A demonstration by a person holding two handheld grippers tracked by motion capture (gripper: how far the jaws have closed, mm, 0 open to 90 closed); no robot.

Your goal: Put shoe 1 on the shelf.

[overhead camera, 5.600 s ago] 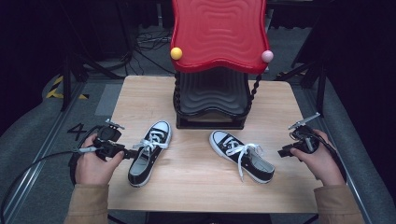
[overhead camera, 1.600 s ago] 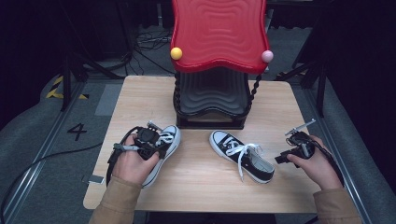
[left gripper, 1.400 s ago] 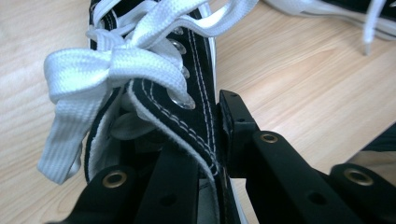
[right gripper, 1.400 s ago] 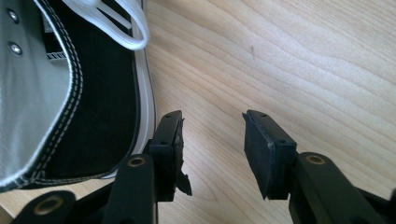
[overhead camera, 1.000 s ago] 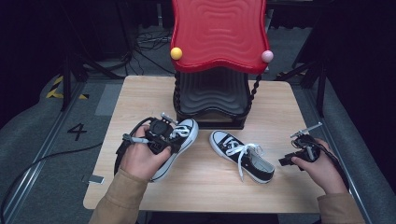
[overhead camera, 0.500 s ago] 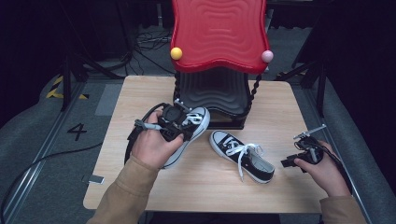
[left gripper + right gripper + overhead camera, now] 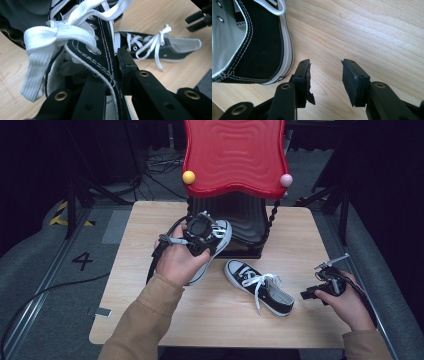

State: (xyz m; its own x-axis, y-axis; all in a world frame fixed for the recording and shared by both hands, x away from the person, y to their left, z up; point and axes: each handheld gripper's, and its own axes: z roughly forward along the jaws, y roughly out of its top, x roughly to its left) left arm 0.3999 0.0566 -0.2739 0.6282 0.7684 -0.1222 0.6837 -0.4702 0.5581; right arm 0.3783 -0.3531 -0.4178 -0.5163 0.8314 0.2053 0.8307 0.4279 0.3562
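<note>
The left claw [image 7: 207, 237] is clamped on the collar of a black-and-white sneaker [image 7: 212, 251], one jaw inside the opening and the other against the outer canvas, as the left gripper view shows with the fabric [image 7: 100, 62] pinched between them. The held sneaker hangs tilted off the tabletop [image 7: 140, 270], its toe pointing away from the claw toward the black base of a red-topped stand [image 7: 235, 155] just beyond it. Its white lace bow [image 7: 50, 35] lies loose just above the jaws. The second sneaker [image 7: 257, 286] lies flat on the tabletop, to the right of the left claw and between the two hands. The right claw [image 7: 312, 292] rests low near the right edge of the tabletop with its jaws apart and nothing between them; in the right gripper view the heel of that sneaker [image 7: 249, 50] sits just beside its left jaw, not touching it.
</note>
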